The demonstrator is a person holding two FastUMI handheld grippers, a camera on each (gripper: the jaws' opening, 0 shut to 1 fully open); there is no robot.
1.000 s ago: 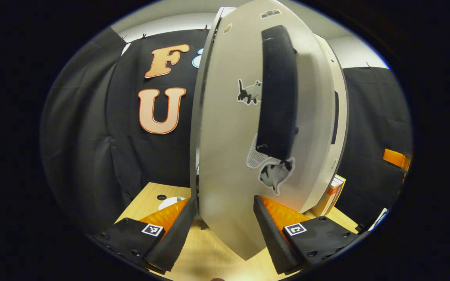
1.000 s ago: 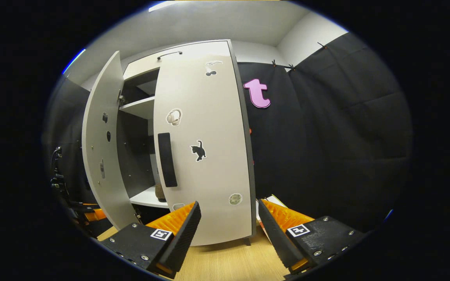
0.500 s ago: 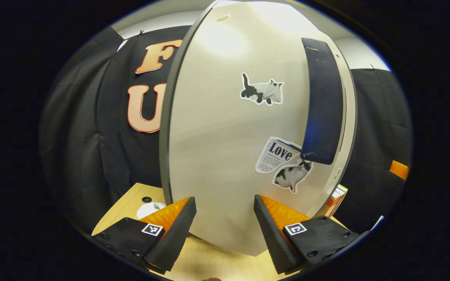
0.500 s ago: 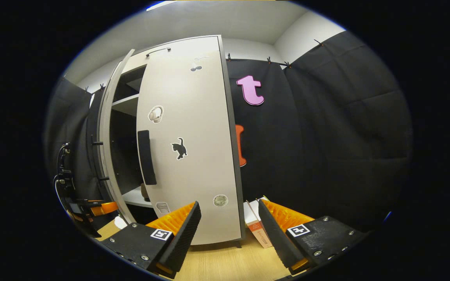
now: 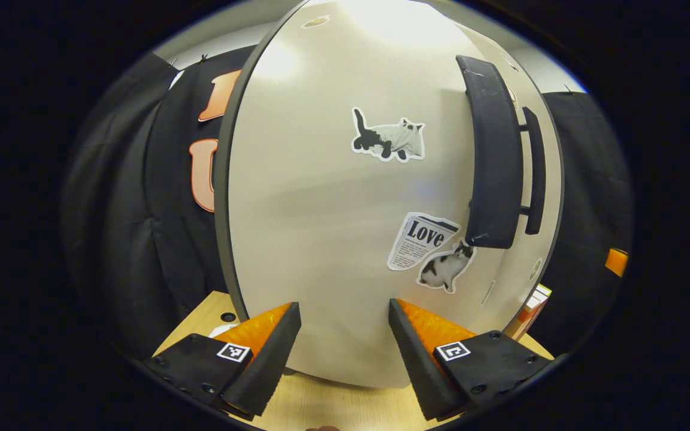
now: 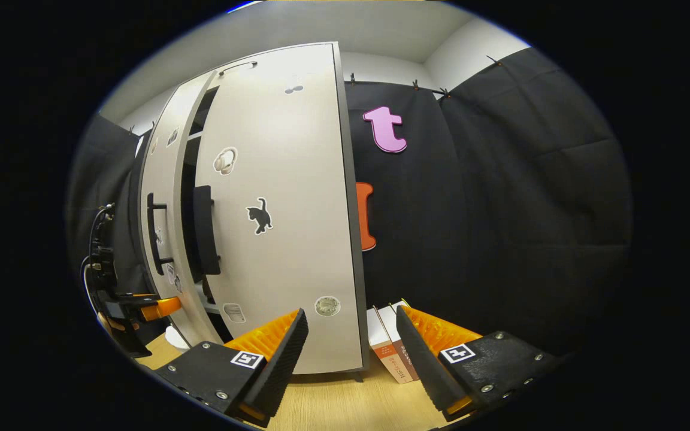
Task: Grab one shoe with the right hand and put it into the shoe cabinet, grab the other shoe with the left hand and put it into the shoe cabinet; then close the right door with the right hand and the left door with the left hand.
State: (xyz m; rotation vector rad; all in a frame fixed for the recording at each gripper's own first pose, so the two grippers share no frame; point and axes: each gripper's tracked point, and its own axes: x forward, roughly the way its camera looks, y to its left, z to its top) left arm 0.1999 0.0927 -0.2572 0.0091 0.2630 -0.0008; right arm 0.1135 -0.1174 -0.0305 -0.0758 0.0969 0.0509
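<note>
Left door (image 5: pixel 345 197): dead ahead of left gripper (image 5: pixel 345 335), 12 o'clock, long axis vertical, handle (image 5: pixel 492 161) at 1 o'clock. Fingers spread, empty. Gap to right door (image 6: pixel 285 209) apparently narrow. Right gripper (image 6: pixel 351 341): fingers spread, empty. Shoes presumably inside cabinet.

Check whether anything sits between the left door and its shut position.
Nothing visible does. In the right gripper view the left door is almost shut, with a narrow dark gap left between it and the right door, and nothing pokes out of that gap. The left gripper sits open right at the door's face.
</note>
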